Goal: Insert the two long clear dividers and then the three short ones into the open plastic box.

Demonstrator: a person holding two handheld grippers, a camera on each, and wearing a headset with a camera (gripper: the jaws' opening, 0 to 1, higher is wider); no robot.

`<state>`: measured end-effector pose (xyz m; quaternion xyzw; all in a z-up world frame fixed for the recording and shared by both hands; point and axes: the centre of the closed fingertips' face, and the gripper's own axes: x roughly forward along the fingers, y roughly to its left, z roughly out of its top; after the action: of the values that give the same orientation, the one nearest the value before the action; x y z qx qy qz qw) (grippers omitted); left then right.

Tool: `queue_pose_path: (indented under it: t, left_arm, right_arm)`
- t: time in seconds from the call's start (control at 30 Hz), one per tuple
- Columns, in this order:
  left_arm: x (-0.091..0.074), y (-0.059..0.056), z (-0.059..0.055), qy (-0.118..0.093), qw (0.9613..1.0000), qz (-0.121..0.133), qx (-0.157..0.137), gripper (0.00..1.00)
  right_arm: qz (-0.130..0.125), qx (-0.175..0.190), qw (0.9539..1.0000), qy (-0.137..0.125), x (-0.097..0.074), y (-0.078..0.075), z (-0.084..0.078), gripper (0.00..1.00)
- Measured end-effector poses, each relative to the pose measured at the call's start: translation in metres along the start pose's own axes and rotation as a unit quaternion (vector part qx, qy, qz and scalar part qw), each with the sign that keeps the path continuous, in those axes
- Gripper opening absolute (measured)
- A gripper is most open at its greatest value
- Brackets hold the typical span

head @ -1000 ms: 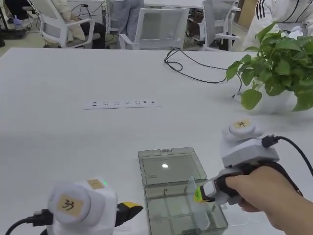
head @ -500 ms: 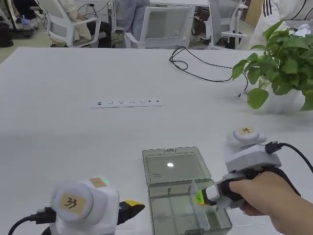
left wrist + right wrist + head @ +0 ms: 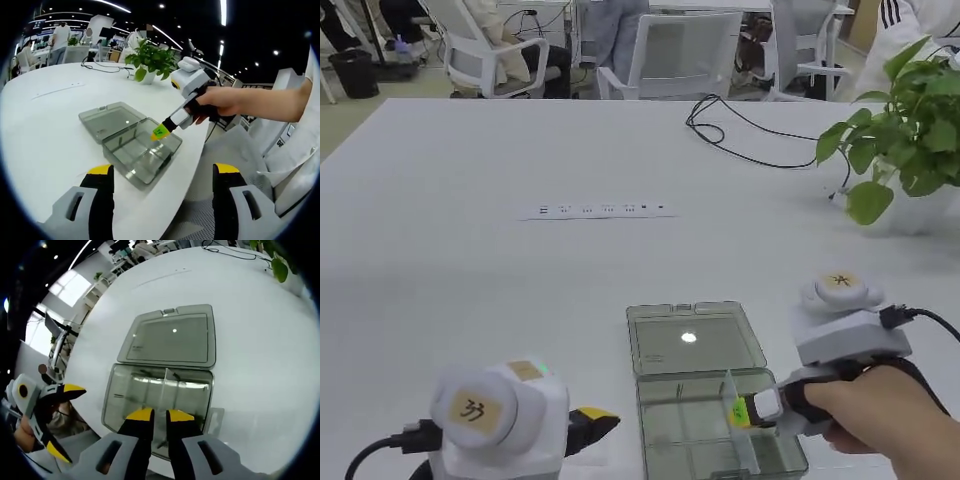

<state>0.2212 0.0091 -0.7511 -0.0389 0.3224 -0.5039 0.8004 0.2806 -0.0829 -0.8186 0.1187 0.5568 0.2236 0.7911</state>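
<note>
Right tongs (image 3: pixel 745 411) pinch clear divider (image 3: pixel 737 442) upright in right half of box (image 3: pixel 672 425), long axis hinge-to-front; left tongs (image 3: pixel 163 169) gape empty, left of box.

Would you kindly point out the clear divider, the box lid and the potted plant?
clear divider (image 3: pixel 747 452), head view, on its end nearest the camera.
box lid (image 3: pixel 710 345), head view, on the middle of the flat panel.
potted plant (image 3: pixel 910 150), head view, on its leaves.

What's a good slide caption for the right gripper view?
Right gripper holds a clear divider inside the open plastic box.
</note>
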Motion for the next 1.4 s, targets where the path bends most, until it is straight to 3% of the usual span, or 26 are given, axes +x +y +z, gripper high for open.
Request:
queue_pose_path:
  t: [0.23, 0.47, 0.77, 1.0, 1.03, 1.1, 1.13, 1.2, 1.27, 1.37, 1.4]
  left_arm:
    - [-0.004, 0.006, -0.001, -0.001, 0.9997, 0.023, -0.013, 0.81]
    - [-0.006, 0.013, -0.003, 0.003, 0.9987, 0.046, -0.02, 0.81]
    - [-0.008, 0.029, -0.008, 0.017, 0.9958, 0.084, -0.03, 0.8]
    - [-0.009, 0.042, -0.022, 0.041, 0.9908, 0.121, -0.045, 0.79]
    - [-0.009, 0.043, -0.023, 0.044, 0.9902, 0.124, -0.048, 0.79]
    - [-0.009, 0.045, -0.027, 0.05, 0.9884, 0.131, -0.058, 0.78]
    - [-0.009, 0.047, -0.029, 0.053, 0.9875, 0.135, -0.062, 0.78]
    - [-0.008, 0.05, -0.033, 0.058, 0.9856, 0.143, -0.069, 0.77]
    - [-0.009, 0.053, -0.037, 0.065, 0.9829, 0.153, -0.08, 0.77]
    - [-0.008, 0.057, -0.041, 0.071, 0.9796, 0.165, -0.09, 0.77]
    - [-0.009, 0.058, -0.042, 0.073, 0.9788, 0.168, -0.091, 0.76]
  right_arm:
    - [0.036, 0.005, 0.9991, -0.021, -0.007, 0.004, 0.005, 0.14]
    - [0.065, -0.016, 0.9967, -0.047, -0.02, 0.008, 0.013, 0.2]
    - [0.1, -0.078, 0.9875, -0.093, -0.051, 0.009, 0.028, 0.29]
    - [0.117, -0.138, 0.9749, -0.13, -0.077, 0.006, 0.03, 0.38]
    - [0.116, -0.14, 0.9748, -0.129, -0.08, 0.006, 0.027, 0.39]
    - [0.122, -0.163, 0.9689, -0.14, -0.086, 0.005, 0.026, 0.43]
    - [0.123, -0.166, 0.9684, -0.14, -0.088, 0.004, 0.024, 0.45]
    - [0.131, -0.191, 0.9617, -0.147, -0.093, 0.003, 0.021, 0.48]
    - [0.132, -0.202, 0.9594, -0.146, -0.097, 0.001, 0.016, 0.52]
    - [0.14, -0.248, 0.9464, -0.152, -0.103, 0.0, 0.011, 0.56]
    - [0.142, -0.255, 0.9443, -0.153, -0.104, 0.0, 0.01, 0.58]
